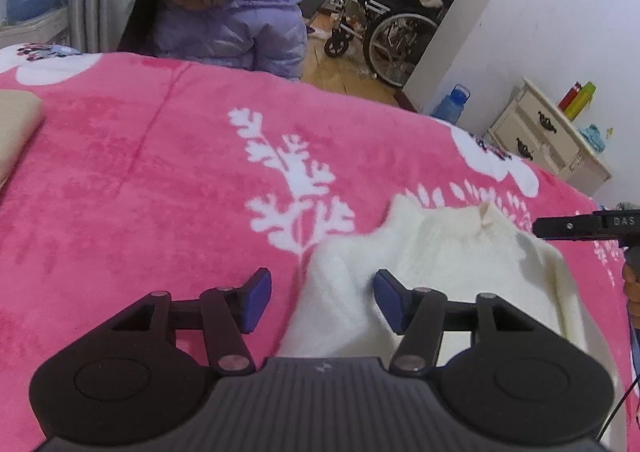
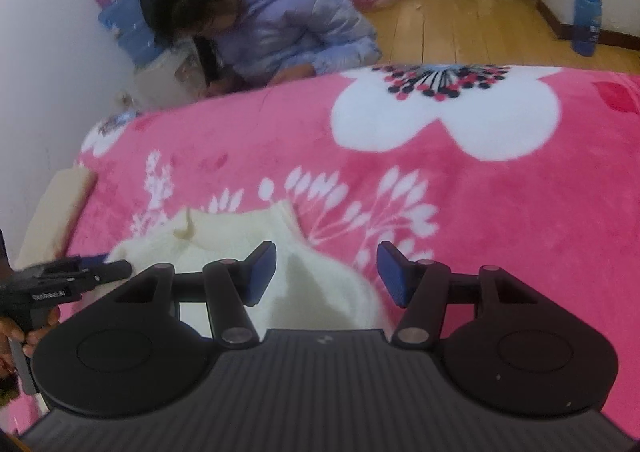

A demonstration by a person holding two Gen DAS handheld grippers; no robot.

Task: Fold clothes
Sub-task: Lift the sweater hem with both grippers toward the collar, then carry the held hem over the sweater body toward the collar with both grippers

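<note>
Nearest, in the left wrist view: left hand-held gripper point(image 1: 322, 300), jaws wide, blue pads point(image 1: 256, 298) apart over the left edge of a white sweater point(image 1: 440, 272). Left pad over bare pink blanket point(image 1: 160, 179), right pad over the knit; contact not clear. Nothing held.

In the right wrist view: right hand-held gripper point(image 2: 326, 276), jaws likewise wide, holding nothing. Left pad over the sweater's point(image 2: 240, 240) right edge, right pad over blanket point(image 2: 480, 211). Sweater thus between both grippers, near edge of the bed, partly folded, a small tag at the collar on its far side.

Each gripper visible from the other camera: right one point(image 1: 580, 228) entering from the right just beyond the sweater, letters "DAS" readable on it; left one point(image 2: 68, 278) low at left, gripped by a hand point(image 2: 16, 332), with a small white label too blurred to read surely.

Farther: cream folded cloth point(image 1: 16, 127) at the left edge of the bed. Beyond the bed: a person in a lilac jacket point(image 1: 240, 23) bent forward, a blue bottle point(image 2: 586, 15) on the wooden floor, a wheelchair point(image 1: 392, 19), a white drawer cabinet point(image 1: 548, 131) at right.
</note>
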